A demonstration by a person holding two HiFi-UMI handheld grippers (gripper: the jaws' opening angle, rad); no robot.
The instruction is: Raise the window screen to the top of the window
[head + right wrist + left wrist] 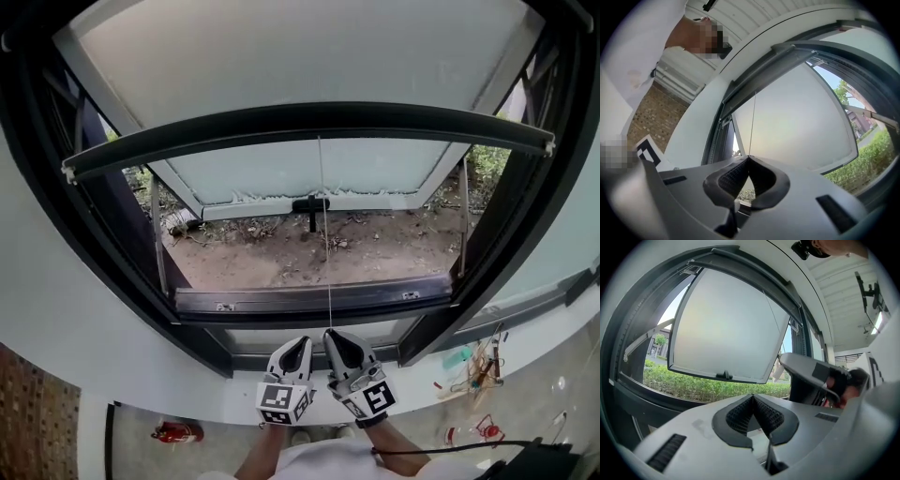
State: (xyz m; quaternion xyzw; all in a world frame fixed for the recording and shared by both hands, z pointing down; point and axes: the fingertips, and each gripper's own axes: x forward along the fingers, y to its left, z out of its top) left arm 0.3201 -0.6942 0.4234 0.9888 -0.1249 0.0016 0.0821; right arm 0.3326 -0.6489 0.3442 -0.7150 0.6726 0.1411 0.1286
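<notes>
You see screen's dark rail spanning window opening, level, high up; thin cord hangs straight from its middle.

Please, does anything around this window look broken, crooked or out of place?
Nothing looks broken. The screen bar looks even, and its pull cord hangs straight down to the right gripper, which is shut on it. The only untidy spot is a clutter of small items on the ledge at the right.
</notes>
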